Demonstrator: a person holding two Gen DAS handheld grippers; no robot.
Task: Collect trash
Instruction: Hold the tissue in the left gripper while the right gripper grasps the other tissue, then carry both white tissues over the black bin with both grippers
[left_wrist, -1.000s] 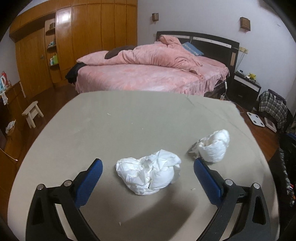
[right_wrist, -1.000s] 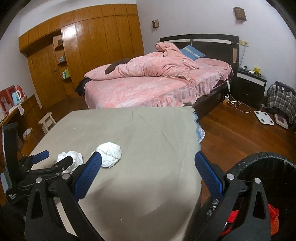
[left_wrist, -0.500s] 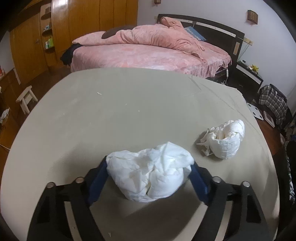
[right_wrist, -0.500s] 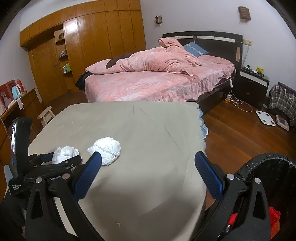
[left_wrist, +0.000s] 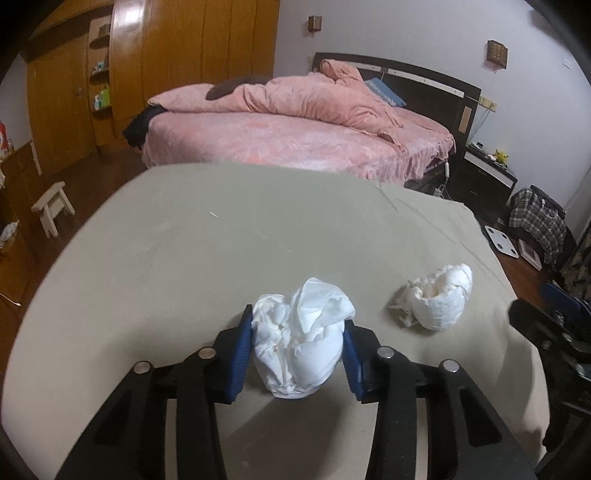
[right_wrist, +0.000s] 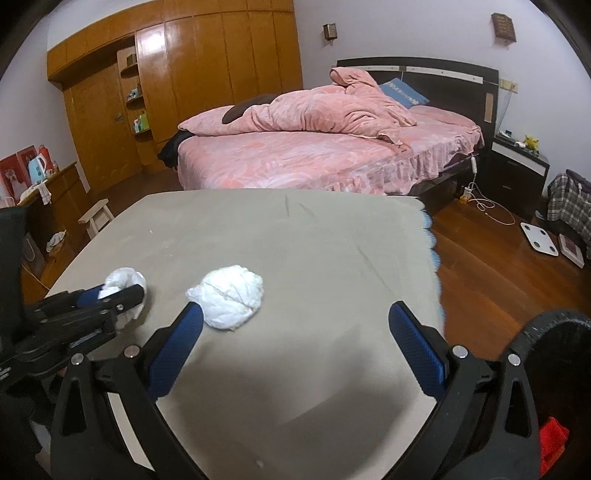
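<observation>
The left tool is squeezing a crumpled white tissue between its blue pads, while a second tissue wad is lying just ahead of the right tool, which is standing wide open and holding nothing. Both are sitting on the beige tabletop; beyond it a pink bed and wooden wardrobe are standing. No writing is readable.

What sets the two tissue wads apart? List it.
The held wad sits clamped between the left gripper's pads; the free wad lies loose on the table, touched by nothing.
The held wad is squeezed tall and narrow; the free wad is a rounder ball with a hollow on one side.
The free wad lies nearer the open right gripper.
Both are crumpled white paper.
</observation>
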